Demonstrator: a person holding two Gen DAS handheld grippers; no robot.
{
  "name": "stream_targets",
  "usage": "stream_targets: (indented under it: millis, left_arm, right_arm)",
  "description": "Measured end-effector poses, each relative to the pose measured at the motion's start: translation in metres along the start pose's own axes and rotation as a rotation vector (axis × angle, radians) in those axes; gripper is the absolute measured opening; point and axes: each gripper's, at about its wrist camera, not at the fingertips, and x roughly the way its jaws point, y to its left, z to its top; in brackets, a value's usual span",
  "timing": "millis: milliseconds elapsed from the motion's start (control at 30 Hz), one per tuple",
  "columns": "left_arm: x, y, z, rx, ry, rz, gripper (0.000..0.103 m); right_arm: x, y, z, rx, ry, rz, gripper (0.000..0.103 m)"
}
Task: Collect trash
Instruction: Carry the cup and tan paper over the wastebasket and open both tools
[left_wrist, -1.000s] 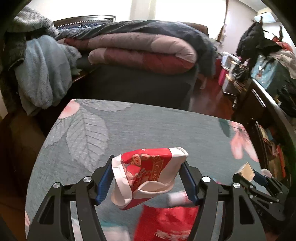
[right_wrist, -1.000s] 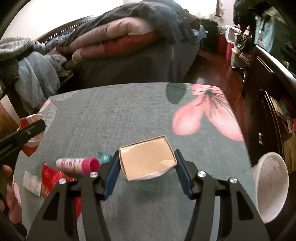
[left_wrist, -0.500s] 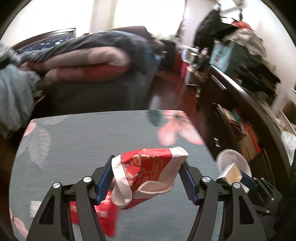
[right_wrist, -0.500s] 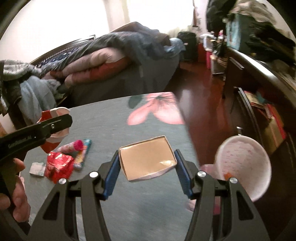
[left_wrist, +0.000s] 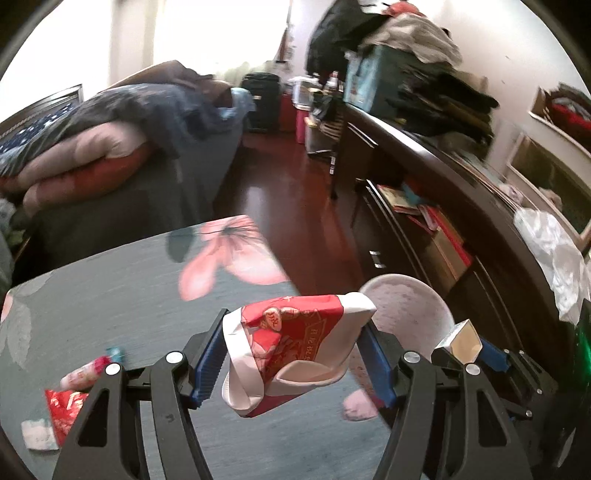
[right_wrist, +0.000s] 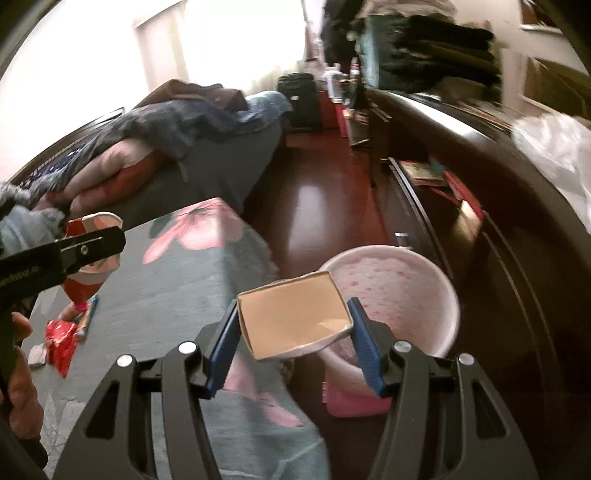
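My left gripper (left_wrist: 295, 350) is shut on a crushed red and white paper cup (left_wrist: 295, 343) and holds it above the table's right edge. My right gripper (right_wrist: 293, 326) is shut on a small open carton (right_wrist: 293, 319), tan inside, at the near rim of a pink bin (right_wrist: 402, 291). The bin (left_wrist: 410, 310) stands on the floor right of the table. The carton (left_wrist: 461, 338) and the cup (right_wrist: 92, 258) each show in the other view. A red wrapper (right_wrist: 59, 343), a pink tube (left_wrist: 83, 373) and a white scrap (left_wrist: 37, 435) lie on the table.
The table (left_wrist: 110, 295) has a grey cloth with pink flowers. A bed with folded quilts (left_wrist: 92, 155) stands behind it. A dark cabinet (left_wrist: 461, 206) piled with clothes runs along the right. Red wooden floor (left_wrist: 288, 192) lies between them.
Both grippers have swung right, from over the table towards the pink bin. The carton is now at the bin's rim. Both holds are unchanged.
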Motion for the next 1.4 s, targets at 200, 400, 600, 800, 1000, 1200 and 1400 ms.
stream_targets:
  millis: [200,400,600,800,1000,1200,1400]
  left_arm:
    - [0.019,-0.042,0.004,0.075,0.009,-0.043,0.067]
    - [0.046,-0.082,0.005,0.141,0.035,-0.084,0.067]
    - [0.093,-0.114,0.009,0.172,0.094,-0.121,0.067]
    - [0.131,-0.136,0.014,0.198,0.137,-0.117,0.068]
    - [0.15,-0.143,0.022,0.19,0.141,-0.12,0.087]
    - [0.147,-0.142,0.025,0.192,0.106,-0.104,0.094]
    - [0.134,-0.127,0.028,0.162,0.08,-0.078,0.094]
  right_arm:
    - [0.002,-0.042,-0.003,0.067,-0.01,-0.052,0.058]
    - [0.011,-0.073,-0.005,0.108,-0.016,-0.122,0.058]
    - [0.034,-0.097,-0.01,0.131,0.008,-0.189,0.058]
    - [0.063,-0.113,-0.008,0.128,0.021,-0.219,0.058]
    - [0.086,-0.119,-0.006,0.116,0.015,-0.252,0.068]
    - [0.094,-0.117,-0.008,0.098,0.009,-0.273,0.077]
    - [0.087,-0.11,-0.011,0.097,0.025,-0.261,0.077]
